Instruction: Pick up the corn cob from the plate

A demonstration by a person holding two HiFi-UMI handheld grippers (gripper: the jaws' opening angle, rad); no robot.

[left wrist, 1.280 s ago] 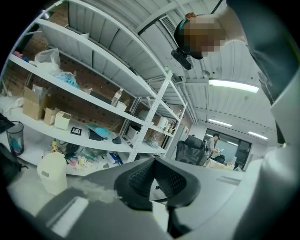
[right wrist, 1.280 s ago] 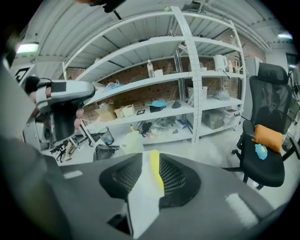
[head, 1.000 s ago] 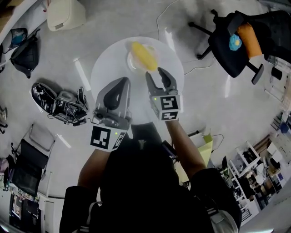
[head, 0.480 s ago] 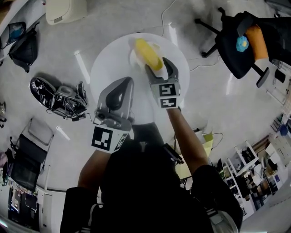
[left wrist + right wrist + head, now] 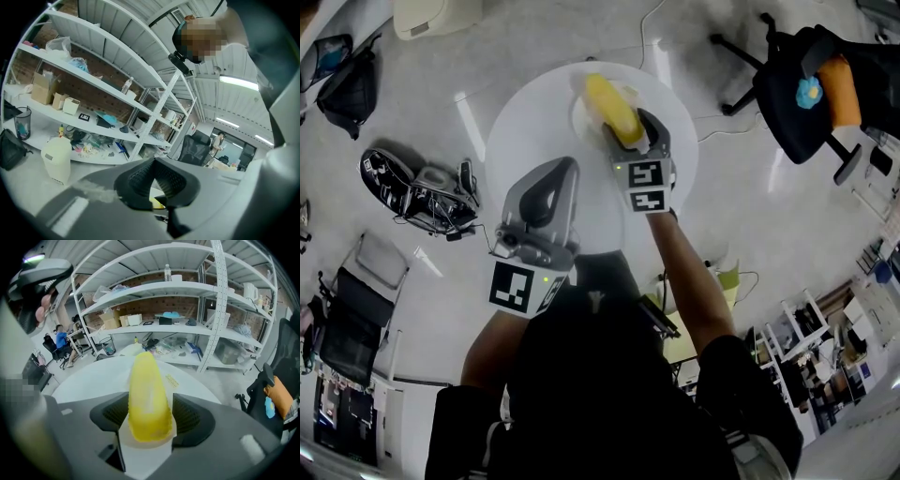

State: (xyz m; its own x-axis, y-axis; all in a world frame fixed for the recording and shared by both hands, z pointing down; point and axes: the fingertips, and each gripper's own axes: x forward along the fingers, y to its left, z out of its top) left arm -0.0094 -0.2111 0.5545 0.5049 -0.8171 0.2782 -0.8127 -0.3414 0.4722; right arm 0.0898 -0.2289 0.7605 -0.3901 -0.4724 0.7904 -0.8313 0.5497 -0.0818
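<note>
Right gripper view | right claw (image 5: 150, 414) just opened wide | astride corn cob (image 5: 147, 392)

Corn cob (image 5: 147, 399): matt yellow, finely pebbled. Plate (image 5: 578, 114): smooth white. Table (image 5: 525, 150), bare at its eight o'clock: smooth white. Right gripper (image 5: 630, 129): matt grey plastic, pads (image 5: 188, 420) dark and ribbed.

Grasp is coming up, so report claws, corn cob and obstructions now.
Right claw just opened wide, straddling corn cob, pads not pressing. Left claw shut, empty, short of plate. Cob lies on plate. Nothing blocking.
</note>
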